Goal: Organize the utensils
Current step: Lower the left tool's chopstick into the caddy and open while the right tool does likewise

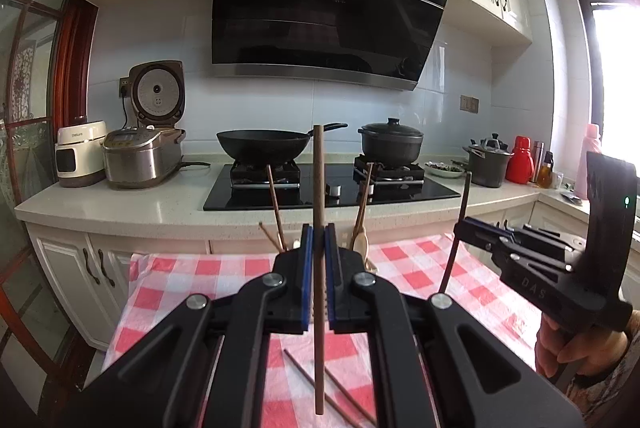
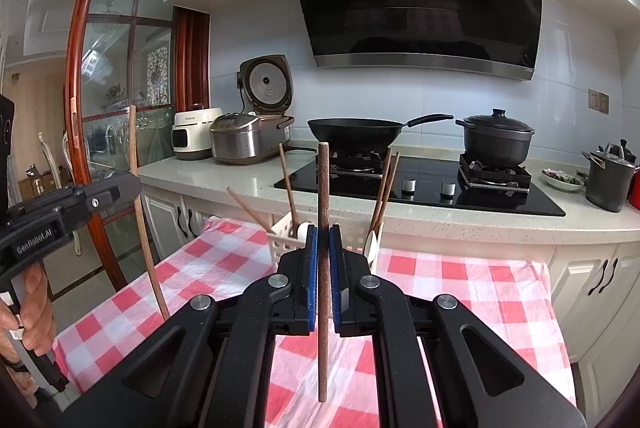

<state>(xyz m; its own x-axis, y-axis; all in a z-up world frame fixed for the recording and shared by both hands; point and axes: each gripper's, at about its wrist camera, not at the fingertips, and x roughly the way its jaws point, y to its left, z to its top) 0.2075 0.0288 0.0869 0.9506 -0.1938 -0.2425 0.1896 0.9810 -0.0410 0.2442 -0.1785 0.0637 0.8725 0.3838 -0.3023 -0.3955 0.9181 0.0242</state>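
Landmark: rack [image 2: 282,242], a white slotted plastic holder standing on the table.

Hood [image 1: 328,16]: black, on the wall well above and behind the rack.
Table [image 2: 460,284]: covered in red-and-white check cloth; the rack stands at its far edge, just before the kitchen counter [image 1: 132,204].
Hob [image 2: 420,184]: behind the rack on the counter, carrying a wok [image 2: 356,132] and a lidded pot [image 2: 498,140].
Rice cooker [image 2: 250,140]: lid up, behind and left of the rack.

Left hand-held gripper [image 1: 319,248]: nearer the camera than the rack, above the cloth. Jaws pinch one chopstick [image 1: 319,188], which stands upright, its lower end clear of the table.
Right hand-held gripper [image 2: 324,248]: directly in front of the rack, jaws pressed on a second chopstick [image 2: 323,188], also upright, lower end hanging free.

Rack contents: several brown chopsticks leaning outward at left [image 2: 287,180] and right [image 2: 386,180]; a pale spoon [image 2: 370,242] at the right end.

Loose chopsticks [image 1: 304,376]: two lie on the cloth, nearer than the rack, below the left gripper.
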